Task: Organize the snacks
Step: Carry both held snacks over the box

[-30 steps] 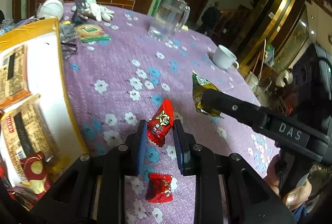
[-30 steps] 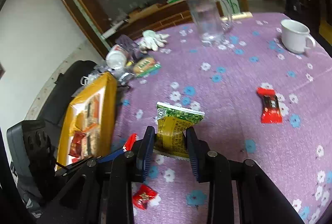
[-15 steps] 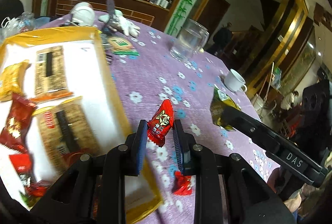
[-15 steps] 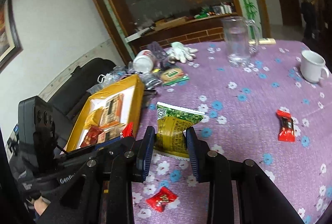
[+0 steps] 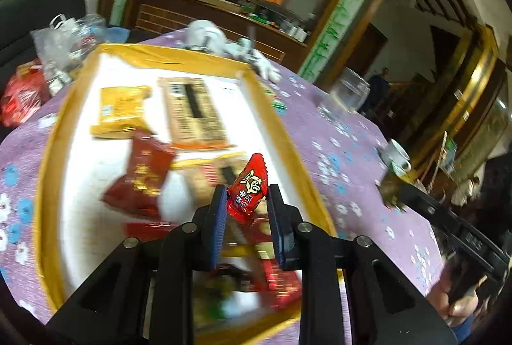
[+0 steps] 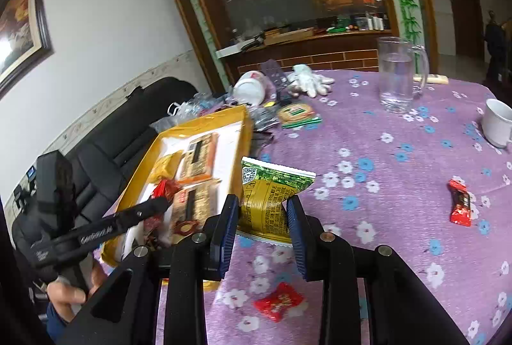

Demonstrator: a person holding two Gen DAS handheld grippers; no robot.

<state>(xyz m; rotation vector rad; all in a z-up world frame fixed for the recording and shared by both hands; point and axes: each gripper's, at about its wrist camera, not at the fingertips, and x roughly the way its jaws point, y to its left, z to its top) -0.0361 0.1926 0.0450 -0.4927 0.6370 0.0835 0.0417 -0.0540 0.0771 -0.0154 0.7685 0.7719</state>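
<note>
My left gripper (image 5: pixel 246 210) is shut on a red candy wrapper (image 5: pixel 249 188) and hangs over the yellow-rimmed white tray (image 5: pixel 64 127), which holds several snack packets. In the right wrist view the same gripper (image 6: pixel 160 201) reaches over that tray (image 6: pixel 195 124) from the left. My right gripper (image 6: pixel 262 213) is shut on a green-and-gold snack packet (image 6: pixel 272 194), held above the purple flowered tablecloth (image 6: pixel 384 159) just right of the tray. Two red candies lie loose on the cloth: one (image 6: pixel 278 301) near me, one (image 6: pixel 460 207) at the right.
A glass mug (image 6: pixel 400 76), a white cup (image 6: pixel 497 122), white gloves (image 6: pixel 308 81), a round green packet (image 6: pixel 296 113) and plastic clutter (image 5: pixel 64 47) stand at the table's far side. A black sofa (image 6: pixel 128 127) lies left of the table. A person stands in the far doorway.
My left gripper carried the red candy leftward from over the cloth to above the tray. The right gripper drifted slightly toward the tray, still holding the green packet.
</note>
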